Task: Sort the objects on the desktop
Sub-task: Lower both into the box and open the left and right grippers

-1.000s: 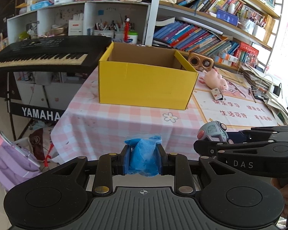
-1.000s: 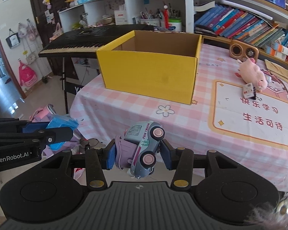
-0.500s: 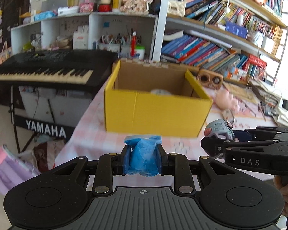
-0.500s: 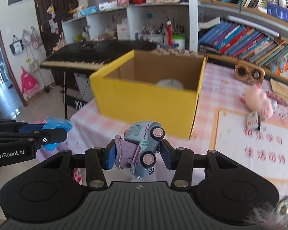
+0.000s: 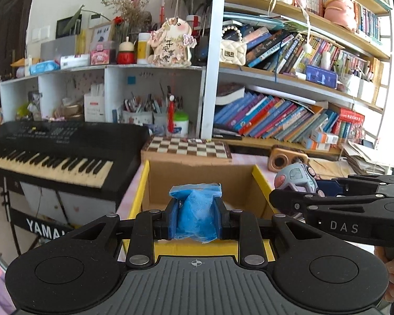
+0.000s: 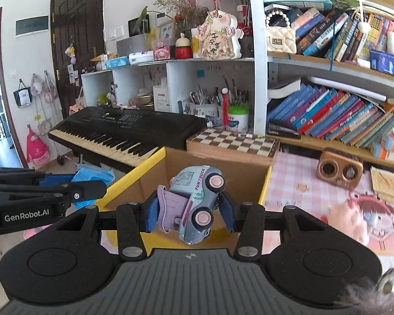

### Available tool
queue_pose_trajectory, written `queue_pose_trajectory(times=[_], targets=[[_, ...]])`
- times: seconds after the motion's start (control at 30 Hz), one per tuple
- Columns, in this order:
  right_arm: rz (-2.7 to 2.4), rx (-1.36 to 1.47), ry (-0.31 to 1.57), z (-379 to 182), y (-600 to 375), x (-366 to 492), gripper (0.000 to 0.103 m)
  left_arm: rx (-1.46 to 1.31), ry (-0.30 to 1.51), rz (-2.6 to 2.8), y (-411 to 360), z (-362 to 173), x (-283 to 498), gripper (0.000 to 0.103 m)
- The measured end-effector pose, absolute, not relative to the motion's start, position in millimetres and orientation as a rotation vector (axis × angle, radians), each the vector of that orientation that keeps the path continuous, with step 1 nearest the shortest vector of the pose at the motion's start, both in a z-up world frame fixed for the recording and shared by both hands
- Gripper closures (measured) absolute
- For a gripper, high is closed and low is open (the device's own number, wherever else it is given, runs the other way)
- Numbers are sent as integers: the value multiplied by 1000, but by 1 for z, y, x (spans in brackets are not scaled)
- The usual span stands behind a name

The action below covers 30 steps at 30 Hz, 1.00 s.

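My left gripper is shut on a crumpled blue plastic packet and holds it over the near edge of the open yellow cardboard box. My right gripper is shut on a grey-blue toy truck with pink wheels, held over the same box. Each gripper shows in the other's view: the right one with the truck at the right, the left one with the packet at the left. The box floor is hidden by the grippers.
A black Yamaha keyboard stands left of the box. A chessboard box sits behind it, below crowded bookshelves. A wooden speaker and a pink pig toy lie on the pink checked tablecloth to the right.
Both grippers have moved forward and up, from in front of the box to over its near edge. Their holds on the packet and truck are unchanged.
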State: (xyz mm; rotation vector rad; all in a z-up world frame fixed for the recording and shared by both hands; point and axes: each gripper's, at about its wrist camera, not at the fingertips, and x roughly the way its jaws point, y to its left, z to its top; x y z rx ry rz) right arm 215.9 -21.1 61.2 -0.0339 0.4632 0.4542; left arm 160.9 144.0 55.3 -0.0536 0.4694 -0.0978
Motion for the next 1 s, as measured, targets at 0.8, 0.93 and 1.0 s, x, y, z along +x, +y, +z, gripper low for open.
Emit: queue_pose_trajectory(times=[0.8,0.93,1.0], targets=[[632,-255,660,12,6,332,58,11,654,-64,137,14,268,77],[668,-320,695,2,12,336,58,14,692,-64,137,5,277,77],[683,-344,718,-4,15,338,58,14,707,-67,137,2,280,77]])
